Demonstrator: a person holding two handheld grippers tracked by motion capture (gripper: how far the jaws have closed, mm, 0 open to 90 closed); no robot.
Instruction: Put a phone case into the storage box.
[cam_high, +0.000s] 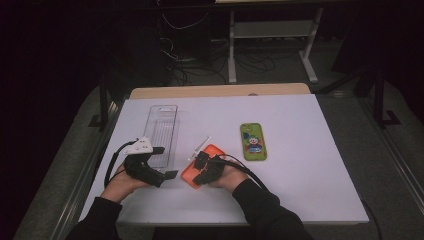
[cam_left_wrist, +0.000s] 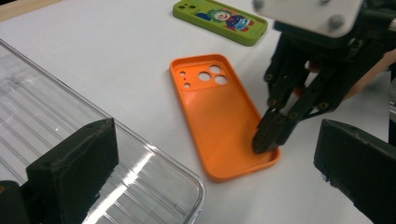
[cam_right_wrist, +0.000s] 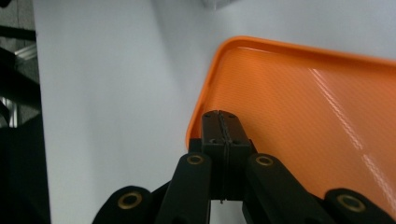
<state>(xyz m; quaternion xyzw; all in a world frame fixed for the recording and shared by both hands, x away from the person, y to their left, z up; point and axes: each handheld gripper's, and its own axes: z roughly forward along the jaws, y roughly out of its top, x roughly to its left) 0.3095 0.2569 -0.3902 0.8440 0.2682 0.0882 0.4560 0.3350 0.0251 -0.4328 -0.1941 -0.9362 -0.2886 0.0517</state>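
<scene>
Right hand-held gripper (cam_left_wrist: 266, 140), jaws closed, presses inside the orange phone case (cam_left_wrist: 219, 112), probably pinning it to the worktop (cam_high: 300, 175).

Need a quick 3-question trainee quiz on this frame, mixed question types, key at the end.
1. True or false: the right gripper has its jaws shut, tips down inside the orange phone case.
2. Which thing lies nearest the left gripper? A) the green phone case B) the clear plastic tray C) a mug
3. Fill in: the orange phone case lies with its open side facing ____.

Key: 1 true; 2 B; 3 up.
</scene>
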